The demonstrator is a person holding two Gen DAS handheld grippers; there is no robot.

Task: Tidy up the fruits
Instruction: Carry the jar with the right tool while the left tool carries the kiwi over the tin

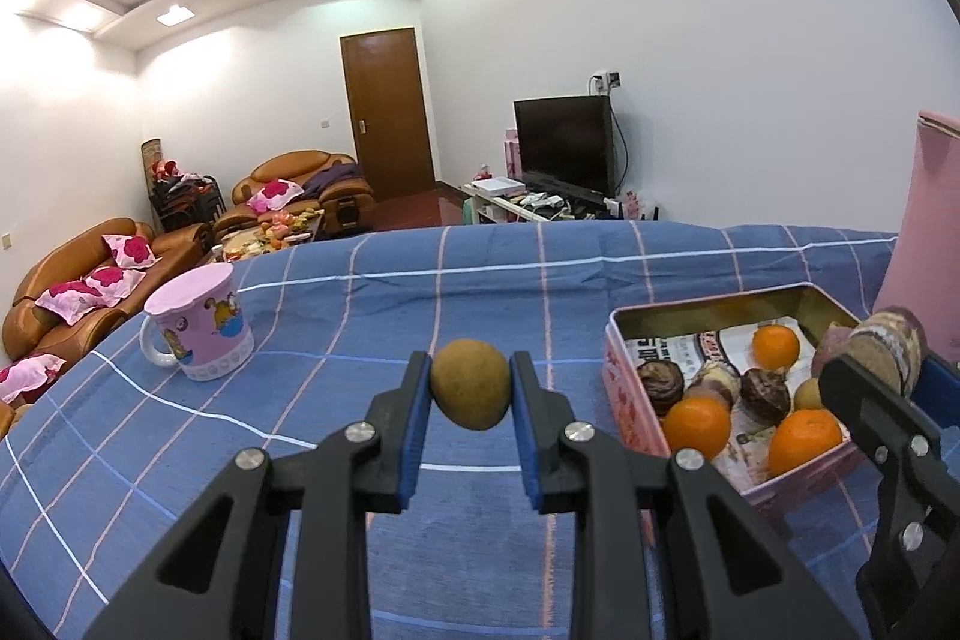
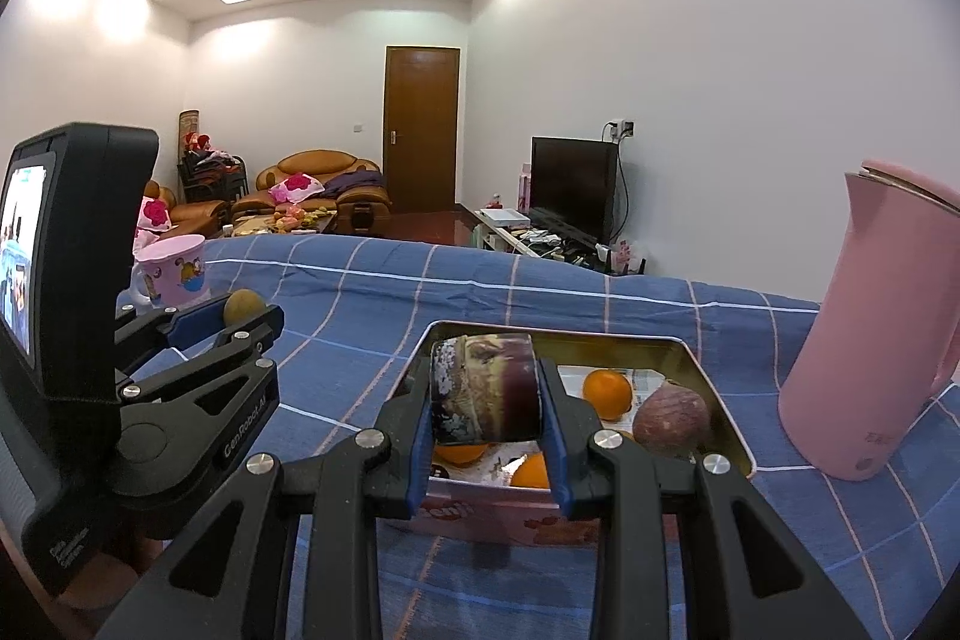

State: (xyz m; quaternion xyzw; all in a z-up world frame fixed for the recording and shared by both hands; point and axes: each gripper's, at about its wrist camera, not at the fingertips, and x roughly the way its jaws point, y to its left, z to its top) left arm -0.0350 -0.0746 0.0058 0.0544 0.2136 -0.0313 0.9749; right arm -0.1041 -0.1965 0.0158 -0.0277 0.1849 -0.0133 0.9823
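Brown round fruit [image 1: 471, 391] pinched between pads of left gripper [image 1: 471, 400], held above blue checked cloth [image 1: 420, 292], left of tin [image 1: 618, 370]. Purple-brown chunk [image 2: 486, 388], maybe sugarcane or yam, clamped in right gripper [image 2: 487, 427], above tin's near-left part. Tin holds oranges [image 1: 696, 427], dark ridged fruits [image 1: 660, 385], small yellow-brown fruit [image 1: 808, 394], all on printed paper lining. Pink jug [image 2: 870, 340] stands just right of tin. Pink cartoon mug [image 1: 201, 328] stands well left on cloth, lid on.

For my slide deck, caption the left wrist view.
Left gripper holds a brown fruit above the blue checked cloth, beside the fruit tin.
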